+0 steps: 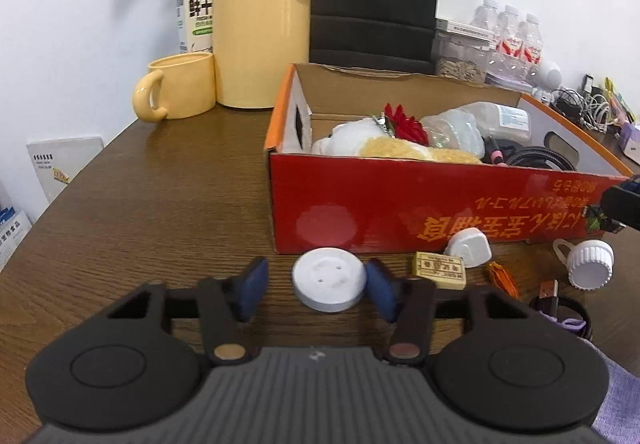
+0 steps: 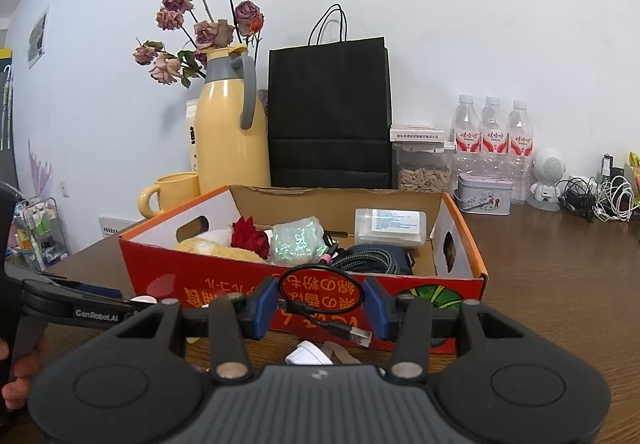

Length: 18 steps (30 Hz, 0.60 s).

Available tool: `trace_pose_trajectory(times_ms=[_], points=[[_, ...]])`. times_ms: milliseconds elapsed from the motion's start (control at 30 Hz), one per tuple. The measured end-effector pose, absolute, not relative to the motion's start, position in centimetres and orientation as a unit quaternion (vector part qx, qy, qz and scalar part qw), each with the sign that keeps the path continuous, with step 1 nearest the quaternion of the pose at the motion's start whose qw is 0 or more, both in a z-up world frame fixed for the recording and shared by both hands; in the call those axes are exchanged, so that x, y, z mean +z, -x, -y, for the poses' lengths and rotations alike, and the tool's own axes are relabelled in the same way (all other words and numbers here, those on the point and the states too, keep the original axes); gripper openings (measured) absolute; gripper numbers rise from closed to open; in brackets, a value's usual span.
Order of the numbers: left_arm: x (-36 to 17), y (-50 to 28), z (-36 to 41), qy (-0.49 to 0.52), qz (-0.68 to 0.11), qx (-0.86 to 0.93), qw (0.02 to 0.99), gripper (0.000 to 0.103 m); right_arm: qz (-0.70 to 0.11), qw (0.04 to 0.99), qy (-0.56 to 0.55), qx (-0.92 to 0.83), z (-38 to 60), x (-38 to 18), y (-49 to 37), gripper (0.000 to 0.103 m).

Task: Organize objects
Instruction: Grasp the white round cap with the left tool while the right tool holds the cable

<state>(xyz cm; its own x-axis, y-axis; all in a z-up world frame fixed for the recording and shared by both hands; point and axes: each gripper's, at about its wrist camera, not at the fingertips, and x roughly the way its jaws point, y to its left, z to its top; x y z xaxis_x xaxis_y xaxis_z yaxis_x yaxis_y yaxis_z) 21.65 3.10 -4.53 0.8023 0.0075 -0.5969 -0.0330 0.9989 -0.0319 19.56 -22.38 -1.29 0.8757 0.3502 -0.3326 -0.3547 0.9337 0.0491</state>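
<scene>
Wood-grain counter under a white wall, and both tongs are busy in front of the red box. Left tongs are spread, low over the counter, with the white disc lying flat between the blue pads, touching or all but touching the right one, a gap at the left; a squeeze looks like the next call. Right tongs are raised just short of the box's near wall, and a looped black cable hangs between the pads, plug dangling lower right; it seems pinched, though contact is hard to confirm. The box lies dead ahead of both, open-topped, already holding a red flower, bubble wrap, a braided cord and a clear case.
</scene>
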Motion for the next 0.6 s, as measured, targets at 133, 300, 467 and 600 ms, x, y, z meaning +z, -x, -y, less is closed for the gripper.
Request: trace_pose_trajectory(times_ms=[133,300,467,600], points=[[-4.5,-21.5,-3.0,0.023,-0.311,-0.001,0.95,0.04,-0.17,0.968,0.007,0.182,22.4,-1.3,-19.6,0.046],[-4.1,-21.0,-3.0,0.026,-0.295,0.003,0.955,0.04,-0.169,0.969,0.007,0.181,22.4,-1.2,-19.5,0.046],[-3.1,-19.8,-3.1,0.031,-0.259,0.012,0.965,0.04,-0.163,0.97,0.005,0.182,22.5,-1.0,-19.3,0.046],[-1.7,-18.6,-2.9,0.039,-0.226,0.009,0.973,0.04,-0.15,0.972,0.007,0.181,22.6,-0.5,-18.8,0.046]])
